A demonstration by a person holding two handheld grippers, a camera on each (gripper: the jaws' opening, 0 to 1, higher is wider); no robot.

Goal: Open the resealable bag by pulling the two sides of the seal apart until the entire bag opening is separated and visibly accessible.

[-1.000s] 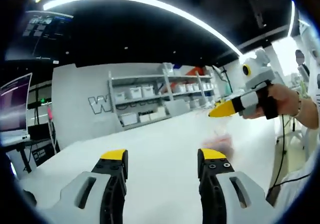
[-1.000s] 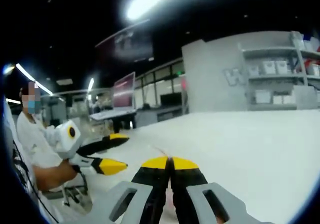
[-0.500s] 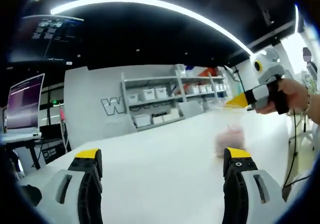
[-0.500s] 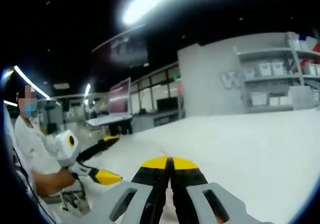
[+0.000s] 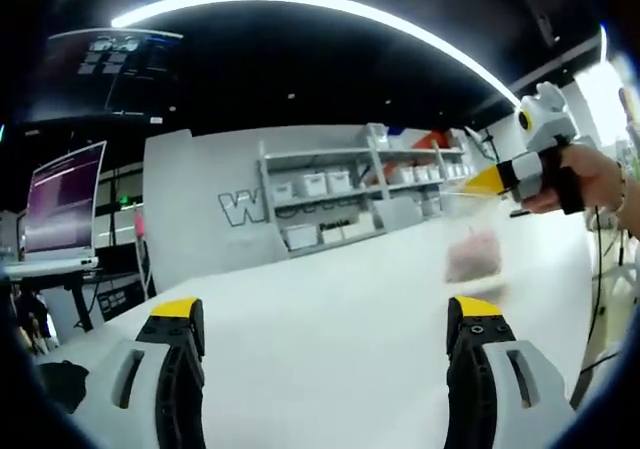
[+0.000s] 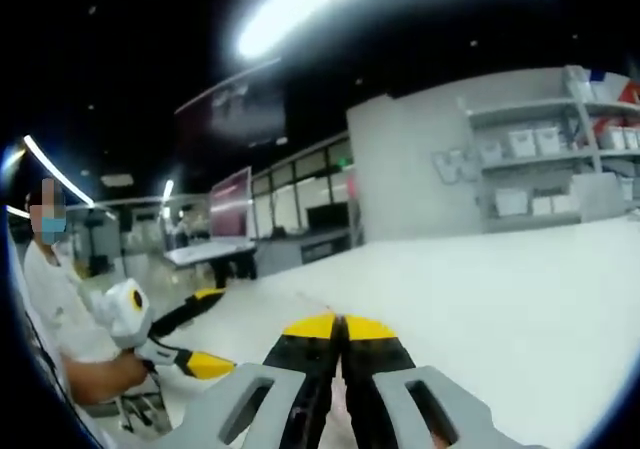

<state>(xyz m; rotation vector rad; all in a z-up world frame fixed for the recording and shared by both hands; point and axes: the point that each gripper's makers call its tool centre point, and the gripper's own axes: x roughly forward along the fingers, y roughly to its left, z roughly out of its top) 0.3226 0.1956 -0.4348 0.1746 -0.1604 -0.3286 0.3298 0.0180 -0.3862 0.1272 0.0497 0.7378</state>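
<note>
left gripper view: the left gripper [image 5: 323, 314] is standing with its jaws wide apart and nothing between them, above the white bench [image 5: 330, 299]. a second ago the jaws were set closer together; they are now spread, which suggests the left tool is being readied to take one side of the seal. toward the bench's far right edge the right gripper [image 5: 478, 181] is holding up the bag [image 5: 472, 252], which is hanging blurred and pinkish below its tips, clear of the bench top.

right gripper view: the right gripper [image 6: 337, 324] is clamped tight, jaws together, probably on the bag's upper edge, though the film is barely showing there. the left gripper [image 6: 212, 331] is lying low at the left, jaws apart, and sits further from the right one than a second ago. the seal is not yet being pulled apart.
</note>
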